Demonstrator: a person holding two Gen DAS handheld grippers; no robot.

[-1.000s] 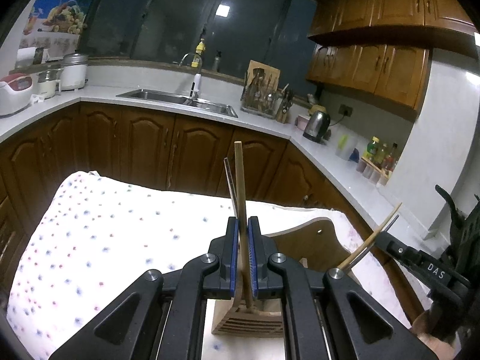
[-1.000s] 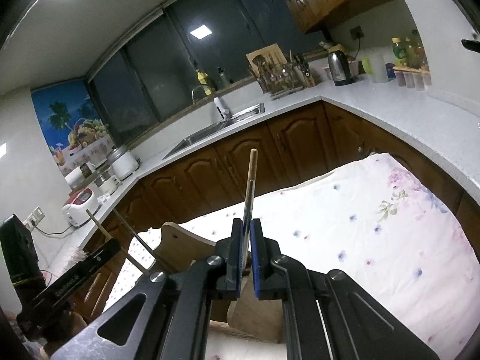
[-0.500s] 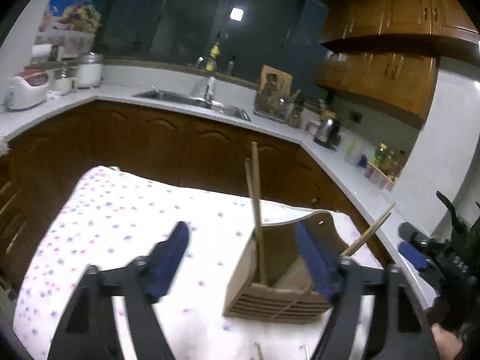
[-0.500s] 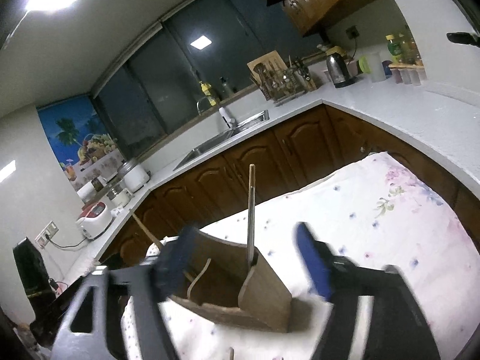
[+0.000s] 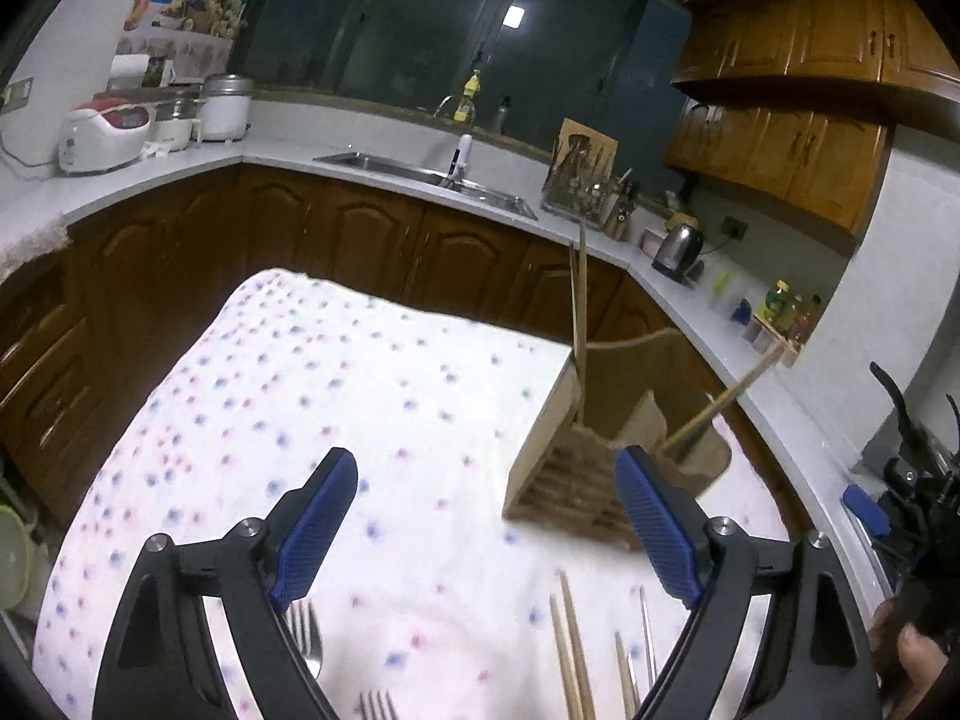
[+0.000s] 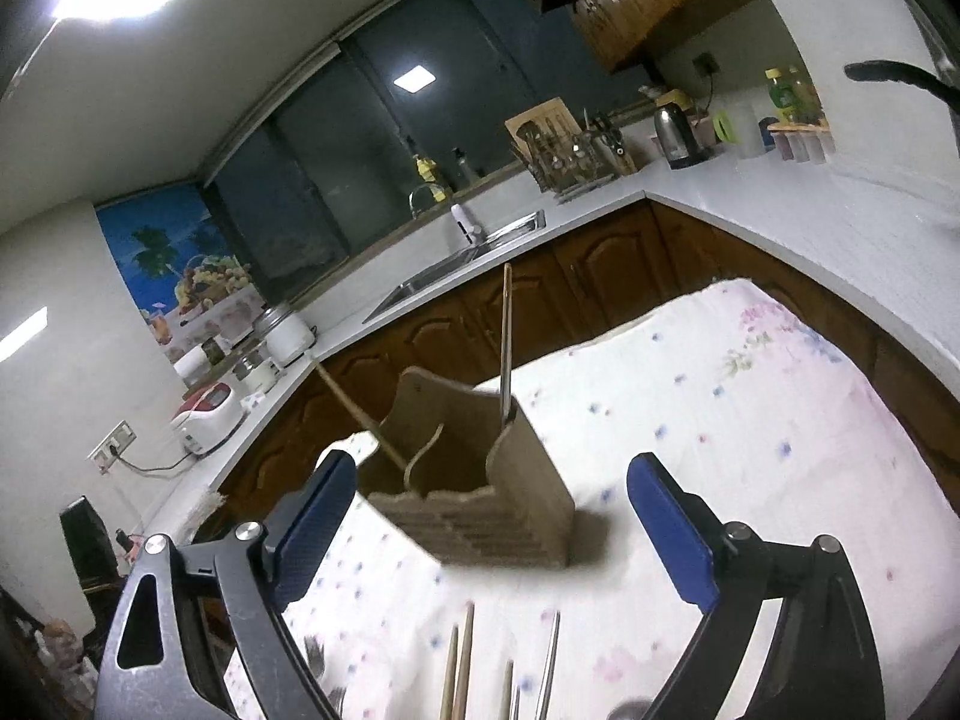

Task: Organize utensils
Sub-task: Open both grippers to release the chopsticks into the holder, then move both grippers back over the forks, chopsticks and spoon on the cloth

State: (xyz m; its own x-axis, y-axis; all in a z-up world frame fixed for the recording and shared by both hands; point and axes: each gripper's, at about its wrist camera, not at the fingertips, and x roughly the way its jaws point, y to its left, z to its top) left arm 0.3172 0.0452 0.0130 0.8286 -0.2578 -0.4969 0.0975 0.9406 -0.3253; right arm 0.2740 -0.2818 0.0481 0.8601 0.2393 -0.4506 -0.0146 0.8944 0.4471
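Claws first: your left claw is spread wide with nothing between its blue pads, and your right claw is spread just as wide and equally empty. Both hang above the surface, which is covered by a white cloth dotted with small blue and pink flowers.

The wooden utensil holder stands on that cloth ahead of you, toward the right in your left wrist view and near the middle in your right wrist view. It has a slatted front, a taller curved back panel and inner dividers. One pair of wooden chopsticks stands nearly upright at the holder's left corner as your left camera sees it. Another wooden stick leans outward from a compartment on the opposite side, tilted well off vertical. Which exact compartments they sit in you cannot tell from here.

Loose utensils lie flat on the cloth close beneath you: a metal fork just under your left claw's left pad, a second fork at the frame's lower edge, a pair of wooden chopsticks and thin metal chopsticks beside them. Your right camera shows the same wooden and metal sticks, blurred, at its lower edge
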